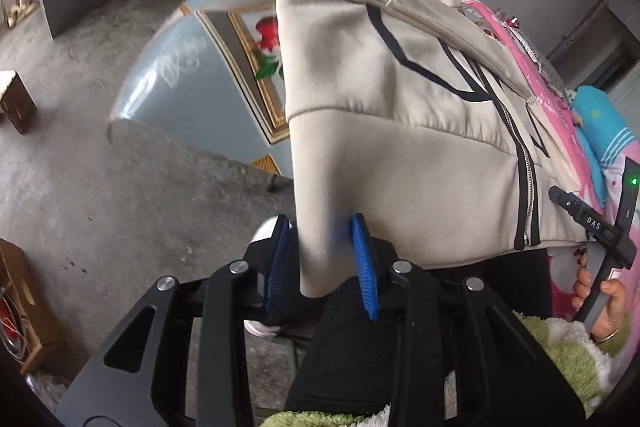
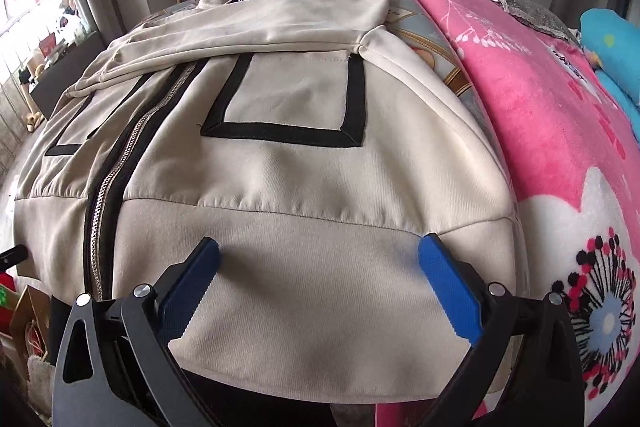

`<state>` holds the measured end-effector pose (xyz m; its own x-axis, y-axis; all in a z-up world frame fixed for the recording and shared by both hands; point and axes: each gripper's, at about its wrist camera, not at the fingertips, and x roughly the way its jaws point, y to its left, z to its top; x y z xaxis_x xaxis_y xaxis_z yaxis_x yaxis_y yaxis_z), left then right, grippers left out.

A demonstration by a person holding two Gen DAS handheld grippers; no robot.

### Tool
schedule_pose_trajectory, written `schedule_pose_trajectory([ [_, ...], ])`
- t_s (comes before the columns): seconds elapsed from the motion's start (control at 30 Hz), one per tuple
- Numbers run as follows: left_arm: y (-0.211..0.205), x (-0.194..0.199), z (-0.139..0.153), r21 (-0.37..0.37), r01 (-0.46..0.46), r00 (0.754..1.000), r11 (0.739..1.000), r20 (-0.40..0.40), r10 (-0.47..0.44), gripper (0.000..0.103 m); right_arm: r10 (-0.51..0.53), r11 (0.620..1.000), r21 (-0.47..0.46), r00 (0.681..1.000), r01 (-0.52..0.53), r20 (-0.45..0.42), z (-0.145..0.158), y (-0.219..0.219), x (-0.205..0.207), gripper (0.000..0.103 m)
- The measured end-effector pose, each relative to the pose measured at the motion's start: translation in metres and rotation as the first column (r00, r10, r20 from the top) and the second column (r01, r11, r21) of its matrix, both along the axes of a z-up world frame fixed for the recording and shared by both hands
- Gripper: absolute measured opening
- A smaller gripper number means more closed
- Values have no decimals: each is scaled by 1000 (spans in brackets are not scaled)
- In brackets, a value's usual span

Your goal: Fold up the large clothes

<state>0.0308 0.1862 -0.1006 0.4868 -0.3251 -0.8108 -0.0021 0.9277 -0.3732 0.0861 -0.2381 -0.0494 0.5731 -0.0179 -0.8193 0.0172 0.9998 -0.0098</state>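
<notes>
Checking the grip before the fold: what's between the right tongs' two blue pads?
Only the jacket's cream hem band; the right tongs stand wide open over it, seen in the right wrist view.

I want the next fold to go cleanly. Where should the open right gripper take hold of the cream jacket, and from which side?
Probably the hem band of the cream jacket, right of the zipper, coming in from the near edge. The band lies flat with its edge hanging free, and the right gripper already straddles it, jaws wide. The left gripper has the hem's other corner between its pads.
</notes>
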Motion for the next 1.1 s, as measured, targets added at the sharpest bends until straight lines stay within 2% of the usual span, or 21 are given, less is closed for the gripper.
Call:
schedule_pose_trajectory([
  [0.17,11,12,-17,-165,1,999,986,-49,-9,31,21,1000,4,1000,-21,-4,0,-2,1,97],
  [0.23,13,12,-19,-198,4,998,980,-59,-16,29,25,1000,1,1000,-25,5,0,-2,0,97],
  [0.27,12,10,-16,-192,12,999,981,-49,-22,25,26,1000,0,1000,-26,6,-1,-2,-1,97],
  [0.3,10,7,-11,-176,34,999,984,-35,-41,17,28,1000,1,1000,-28,7,-1,-2,-1,97],
  [0.33,6,2,-4,-153,64,998,986,-19,-67,15,28,1000,2,1000,-28,7,-1,-2,-1,97],
  [0.4,1,-6,10,-116,110,994,987,9,-110,13,30,1000,1,1000,-30,8,0,-2,-1,97],
  [0.5,-6,-18,35,-106,181,981,978,86,-172,13,33,999,-2,999,-33,7,0,-2,0,97],
  [0.57,-10,-16,44,-92,198,976,976,108,-188,13,36,999,-2,999,-36,8,-1,-2,0,97],
  [0.63,-13,-7,43,-78,192,979,978,89,-185,14,39,999,-2,999,-39,8,-1,-2,-1,97],
  [0.73,-11,5,33,-115,167,986,979,46,-163,16,43,999,-2,999,-43,9,-1,-1,-1,97],
  [0.97,-2,13,21,-122,122,992,985,4,-122,33,65,998,-1,998,-65,8,-1,-2,-3,97],
  [1.1,-1,15,15,-117,111,994,987,-3,-112,34,89,996,21,996,-89,-21,3,-4,-3,97],
])
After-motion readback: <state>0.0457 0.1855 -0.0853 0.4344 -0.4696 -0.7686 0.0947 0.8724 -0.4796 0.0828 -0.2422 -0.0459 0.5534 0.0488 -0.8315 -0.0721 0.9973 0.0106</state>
